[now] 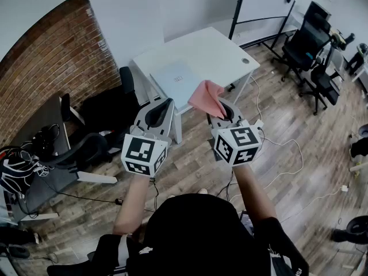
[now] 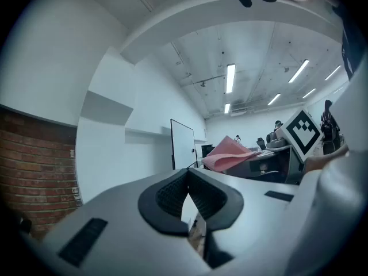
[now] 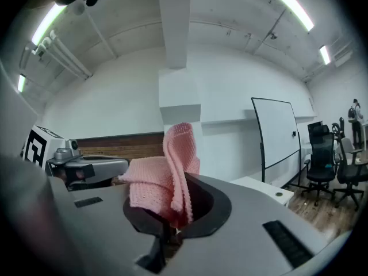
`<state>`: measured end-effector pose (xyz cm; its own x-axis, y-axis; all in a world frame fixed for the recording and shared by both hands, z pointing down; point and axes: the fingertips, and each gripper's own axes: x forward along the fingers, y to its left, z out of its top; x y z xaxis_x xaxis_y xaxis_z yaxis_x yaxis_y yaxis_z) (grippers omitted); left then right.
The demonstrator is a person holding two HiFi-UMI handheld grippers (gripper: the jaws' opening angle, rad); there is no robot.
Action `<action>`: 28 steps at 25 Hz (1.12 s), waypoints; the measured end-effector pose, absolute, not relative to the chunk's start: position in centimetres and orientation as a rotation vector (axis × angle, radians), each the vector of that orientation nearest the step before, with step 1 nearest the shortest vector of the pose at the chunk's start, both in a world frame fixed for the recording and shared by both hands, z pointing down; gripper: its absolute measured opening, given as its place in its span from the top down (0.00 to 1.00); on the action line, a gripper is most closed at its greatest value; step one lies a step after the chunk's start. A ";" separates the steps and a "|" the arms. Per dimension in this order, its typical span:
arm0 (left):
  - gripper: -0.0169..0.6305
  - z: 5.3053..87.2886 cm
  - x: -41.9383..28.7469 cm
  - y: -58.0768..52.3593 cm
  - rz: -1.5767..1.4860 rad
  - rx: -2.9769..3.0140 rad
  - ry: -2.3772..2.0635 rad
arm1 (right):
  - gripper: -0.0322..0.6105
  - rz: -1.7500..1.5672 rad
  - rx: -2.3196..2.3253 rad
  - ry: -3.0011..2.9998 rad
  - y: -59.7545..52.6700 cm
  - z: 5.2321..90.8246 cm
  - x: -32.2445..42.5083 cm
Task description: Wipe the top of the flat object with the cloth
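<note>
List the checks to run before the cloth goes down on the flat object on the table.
1. Cloth gripped: ok, right gripper is shut on it.
2. Left gripper free: ok, shut and empty.
3. Flat object in place: ok, lies on the table, nothing on top.
4. Cloth spread for wiping: not ok, folded and bunched.
5. Cloth touching the flat object: not ok, held in the air.

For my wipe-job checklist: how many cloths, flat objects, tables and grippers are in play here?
Pink cloth: 1
Flat object: 1
White table: 1
Grippers: 2, left gripper and right gripper
Total: 5
</note>
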<state>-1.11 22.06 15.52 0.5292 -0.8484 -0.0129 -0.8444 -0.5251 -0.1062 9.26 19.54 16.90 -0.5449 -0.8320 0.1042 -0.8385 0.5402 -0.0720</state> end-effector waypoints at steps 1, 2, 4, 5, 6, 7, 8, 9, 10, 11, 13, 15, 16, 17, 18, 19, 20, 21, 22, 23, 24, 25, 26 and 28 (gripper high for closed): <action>0.96 15.5 -1.0 22.1 -0.063 -2.660 1.477 | 0.88 0.174 1.468 -2.705 19.6 16.9 9.3; 0.96 15.5 -1.0 22.2 -0.064 -2.660 1.477 | 0.88 0.174 1.467 -2.705 19.7 16.9 9.3; 0.96 15.6 -1.0 22.3 -0.067 -2.661 1.477 | 0.88 0.178 1.466 -2.706 19.8 17.0 9.3; 0.96 15.7 -1.0 22.3 -0.069 -2.661 1.476 | 0.88 0.185 1.464 -2.709 19.8 17.1 9.3; 0.96 15.8 -1.0 22.3 -0.071 -2.662 1.475 | 0.88 0.196 1.460 -2.714 19.8 17.2 9.2; 0.96 15.9 -1.0 22.4 -0.074 -2.664 1.474 | 0.88 0.208 1.453 -2.718 19.9 17.3 9.1; 0.95 16.0 -1.0 22.4 -0.078 -2.666 1.474 | 0.88 0.217 1.447 -2.721 19.9 17.4 9.1; 0.96 16.1 -1.0 22.4 -0.082 -2.669 1.474 | 0.88 0.220 1.442 -2.721 20.0 17.5 9.1; 0.95 16.2 -0.8 22.4 -0.086 -2.671 1.474 | 0.88 0.221 1.439 -2.719 20.1 17.6 9.2; 0.96 16.2 -0.7 22.4 -0.090 -2.673 1.473 | 0.88 0.221 1.436 -2.716 20.2 17.7 9.3; 0.96 16.4 -0.2 22.5 -0.101 -2.673 1.468 | 0.88 0.224 1.432 -2.712 20.3 17.9 9.7; 0.96 16.7 0.3 22.7 -0.123 -2.668 1.467 | 0.88 0.227 1.429 -2.709 20.5 18.1 10.2; 0.96 16.9 0.5 22.8 -0.135 -2.667 1.470 | 0.88 0.230 1.428 -2.708 20.6 18.2 10.6; 0.95 17.1 0.8 22.8 -0.145 -2.668 1.474 | 0.88 0.233 1.427 -2.708 20.6 18.2 10.9; 0.96 17.3 1.0 22.8 -0.154 -2.669 1.479 | 0.88 0.238 1.427 -2.707 20.6 18.3 11.3; 0.95 17.5 1.2 22.8 -0.165 -2.668 1.484 | 0.88 0.242 1.428 -2.707 20.5 18.3 11.7; 0.96 17.7 1.5 22.8 -0.177 -2.664 1.487 | 0.88 0.246 1.428 -2.708 20.5 18.3 12.1; 0.95 17.8 1.8 22.8 -0.188 -2.660 1.489 | 0.88 0.251 1.427 -2.710 20.4 18.4 12.5; 0.96 18.0 2.2 22.8 -0.196 -2.657 1.492 | 0.88 0.254 1.425 -2.714 20.4 18.4 12.9; 0.96 18.0 2.5 22.8 -0.202 -2.654 1.496 | 0.88 0.257 1.421 -2.718 20.4 18.5 13.2; 0.96 18.1 2.8 22.9 -0.209 -2.652 1.503 | 0.88 0.261 1.415 -2.725 20.4 18.5 13.6; 0.96 18.1 3.1 23.0 -0.216 -2.648 1.510 | 0.88 0.266 1.410 -2.732 20.5 18.5 13.9; 0.96 18.1 3.4 23.0 -0.223 -2.645 1.518 | 0.88 0.273 1.405 -2.738 20.4 18.5 14.3; 0.96 18.3 4.1 23.1 -0.237 -2.641 1.527 | 0.88 0.287 1.402 -2.746 20.3 18.8 15.1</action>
